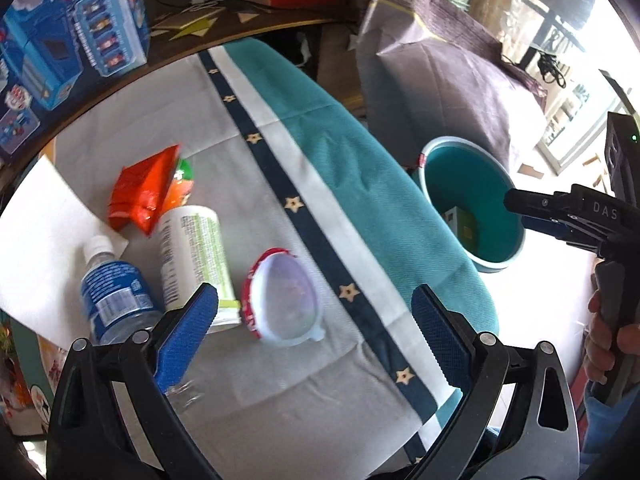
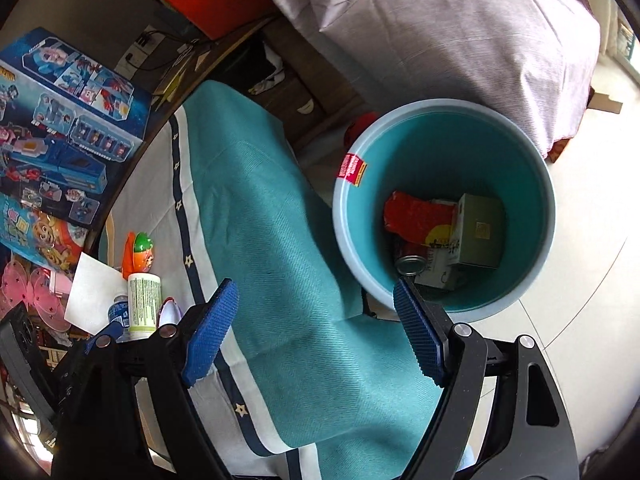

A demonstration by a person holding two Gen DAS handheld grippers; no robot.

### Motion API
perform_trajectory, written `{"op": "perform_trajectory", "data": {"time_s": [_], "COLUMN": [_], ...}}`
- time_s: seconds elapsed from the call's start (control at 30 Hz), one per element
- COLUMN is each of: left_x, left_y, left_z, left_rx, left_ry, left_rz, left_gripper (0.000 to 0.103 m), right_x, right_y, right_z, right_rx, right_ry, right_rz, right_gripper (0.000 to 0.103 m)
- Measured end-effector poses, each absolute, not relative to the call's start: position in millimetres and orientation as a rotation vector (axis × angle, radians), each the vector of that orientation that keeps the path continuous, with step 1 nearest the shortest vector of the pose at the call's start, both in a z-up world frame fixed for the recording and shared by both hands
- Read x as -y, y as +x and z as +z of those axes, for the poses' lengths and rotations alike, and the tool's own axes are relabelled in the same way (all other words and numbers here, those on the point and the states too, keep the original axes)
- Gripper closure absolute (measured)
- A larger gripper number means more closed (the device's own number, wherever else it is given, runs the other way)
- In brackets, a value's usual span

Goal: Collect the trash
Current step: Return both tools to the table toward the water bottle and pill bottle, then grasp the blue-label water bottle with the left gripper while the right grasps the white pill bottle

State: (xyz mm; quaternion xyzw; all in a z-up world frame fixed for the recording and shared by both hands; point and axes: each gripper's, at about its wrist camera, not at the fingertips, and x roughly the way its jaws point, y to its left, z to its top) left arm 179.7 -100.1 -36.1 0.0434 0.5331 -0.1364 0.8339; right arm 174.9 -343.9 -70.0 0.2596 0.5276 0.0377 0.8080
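Observation:
In the left wrist view, trash lies on the cloth-covered table: a red snack bag, a white tube with green print, a blue-labelled water bottle and a cup with a clear lid and red rim. My left gripper is open and empty just above the cup and tube. The teal bin stands on the floor beside the table and holds a red wrapper, a can and a small box. My right gripper is open and empty above the table edge, near the bin; it also shows in the left wrist view.
Toy boxes stand along the table's far left side. A white sheet of paper lies under the bottle. A bed with a purple cover is behind the bin. The floor around the bin is pale tile.

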Motion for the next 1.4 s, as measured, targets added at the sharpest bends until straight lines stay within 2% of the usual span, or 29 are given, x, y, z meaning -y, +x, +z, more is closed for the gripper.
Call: {"op": "perform_trajectory", "data": {"time_s": [0.4, 0.8, 0.83, 0.87, 0.9, 1.17, 1.23, 1.27, 1.4], "left_x": [-23, -29, -32, -35, -38, -62, -68, -70, -72], "left_y": [172, 174, 171, 169, 167, 159, 159, 160, 161], "left_z": [-48, -86, -86, -85, -84, -83, -84, -84, -88], "left_rx": [-1.140, -1.205, -1.192, -1.182, -1.182, -1.190, -1.191, -1.192, -1.203], "left_ry": [-0.099, -0.098, -0.112, -0.125, -0.132, -0.172, -0.189, -0.189, -0.191], "left_rz": [-0.047, -0.091, -0.106, -0.124, -0.137, -0.171, -0.179, -0.180, -0.180], "left_gripper": [0.006, 0.006, 0.012, 0.028, 0.031, 0.031, 0.031, 0.031, 0.028], "right_x": [270, 210, 204, 196, 189, 112, 96, 88, 71], "right_y": [178, 194, 197, 201, 202, 237, 244, 248, 259], "right_z": [-69, -65, -64, -63, -62, -60, -62, -64, -80], "right_rx": [-1.197, -1.253, -1.255, -1.258, -1.259, -1.266, -1.268, -1.275, -1.338], "right_ry": [0.454, 0.365, 0.355, 0.342, 0.334, 0.233, 0.210, 0.197, 0.180], "right_rz": [0.154, 0.199, 0.207, 0.218, 0.225, 0.359, 0.386, 0.400, 0.407], "right_gripper": [0.027, 0.027, 0.027, 0.027, 0.027, 0.027, 0.031, 0.037, 0.038]}}
